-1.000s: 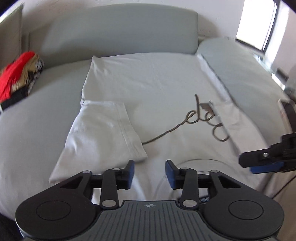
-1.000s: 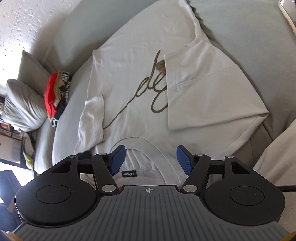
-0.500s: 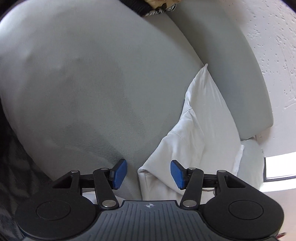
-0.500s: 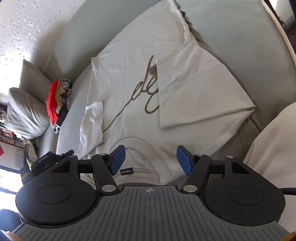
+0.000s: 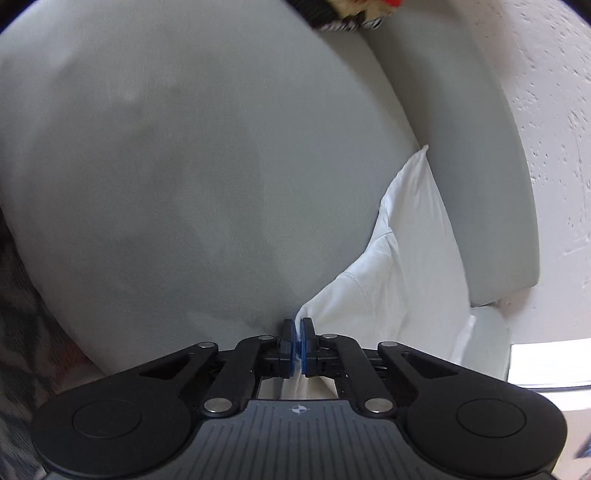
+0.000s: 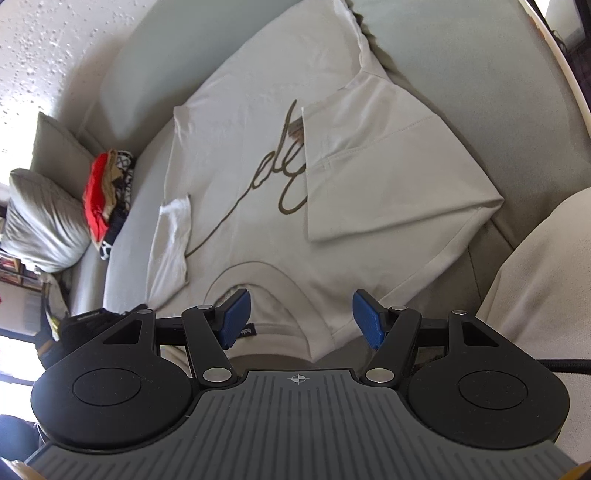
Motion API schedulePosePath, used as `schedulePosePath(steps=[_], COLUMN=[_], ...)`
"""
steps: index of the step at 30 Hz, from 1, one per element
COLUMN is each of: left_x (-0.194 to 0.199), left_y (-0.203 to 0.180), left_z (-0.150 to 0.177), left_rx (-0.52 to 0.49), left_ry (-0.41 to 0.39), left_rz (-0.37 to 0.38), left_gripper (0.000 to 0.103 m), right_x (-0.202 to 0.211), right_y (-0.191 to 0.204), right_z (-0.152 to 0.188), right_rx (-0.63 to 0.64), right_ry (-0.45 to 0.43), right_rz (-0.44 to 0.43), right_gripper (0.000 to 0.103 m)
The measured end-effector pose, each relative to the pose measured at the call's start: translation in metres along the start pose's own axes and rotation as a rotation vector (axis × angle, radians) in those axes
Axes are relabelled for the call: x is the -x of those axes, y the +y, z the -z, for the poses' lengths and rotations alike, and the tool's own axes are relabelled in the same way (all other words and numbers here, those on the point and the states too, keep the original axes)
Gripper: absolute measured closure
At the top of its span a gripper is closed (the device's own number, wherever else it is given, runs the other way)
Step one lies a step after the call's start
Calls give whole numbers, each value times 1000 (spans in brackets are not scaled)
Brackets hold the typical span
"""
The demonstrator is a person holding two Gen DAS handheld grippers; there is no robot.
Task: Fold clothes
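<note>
A white T-shirt [image 6: 240, 155] with a brown script print lies face up on a grey sofa seat [image 6: 461, 74]. Its right side and sleeve [image 6: 388, 173] are folded over the front. Its left sleeve [image 6: 171, 240] lies flat at the shirt's left edge. My left gripper [image 5: 298, 341] is shut on the corner of that left sleeve [image 5: 384, 295], low against the seat cushion [image 5: 166, 166]. My right gripper [image 6: 301, 319] is open and empty, hovering over the collar [image 6: 255, 273].
A pile of red and patterned clothes [image 6: 105, 192] lies on the sofa's left end beside a grey cushion [image 6: 40, 218]; it also shows at the top of the left wrist view [image 5: 351, 14]. The sofa backrest [image 5: 480, 166] runs behind the shirt. A beige cushion [image 6: 546, 277] sits at right.
My left gripper swung down to the shirt's left sleeve and closed on its corner; it was open before. My right gripper stayed open over the collar, shifting only slightly.
</note>
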State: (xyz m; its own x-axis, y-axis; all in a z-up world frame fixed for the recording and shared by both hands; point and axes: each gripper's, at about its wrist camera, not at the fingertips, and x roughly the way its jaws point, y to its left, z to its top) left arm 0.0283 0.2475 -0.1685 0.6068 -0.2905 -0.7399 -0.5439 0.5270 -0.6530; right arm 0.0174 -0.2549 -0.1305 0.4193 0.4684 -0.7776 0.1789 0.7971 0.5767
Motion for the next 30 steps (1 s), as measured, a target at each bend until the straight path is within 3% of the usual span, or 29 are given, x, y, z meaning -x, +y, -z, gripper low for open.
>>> schedulePosePath(steps=[5,8,10,12,15,18,23,26,30], left_x=[5,15,23,30,36,29,-14,-39,-30], left_y=[-28,-41,-50,-59,-84,-108,-140,-137,-123], left_z=[9,20,28,35,55,74,127,151,189], left_rx=[-186,-268,-323,-378,-462,-562,-829,-866,-978], left_ry=[-45,-99,-135,-170,-229,-193,-92,8,17], left_rz=[-142,-211,-257,-303,-305,-233,-207,-246,-276], left_gripper=[97,93,74,73,74,74,74,75,75], right_x=[8,18,26,30,16,-6,-33,-29,-24], right_y=[-2,-7,-11,-13,-13,-6,9,13,8], right_z=[2,1,1,-1,-11,-21,-17,0,25], right_rx=[6,-2,-8,-9,19,77,253,309,286], right_ry=[-31,-111,-167,-209,-202,-198,-172,-121,-11], right_rz=[16,44,64,89,131,177,323,346,351], right_gripper=[36,36,46,74,79,79,80,78,75])
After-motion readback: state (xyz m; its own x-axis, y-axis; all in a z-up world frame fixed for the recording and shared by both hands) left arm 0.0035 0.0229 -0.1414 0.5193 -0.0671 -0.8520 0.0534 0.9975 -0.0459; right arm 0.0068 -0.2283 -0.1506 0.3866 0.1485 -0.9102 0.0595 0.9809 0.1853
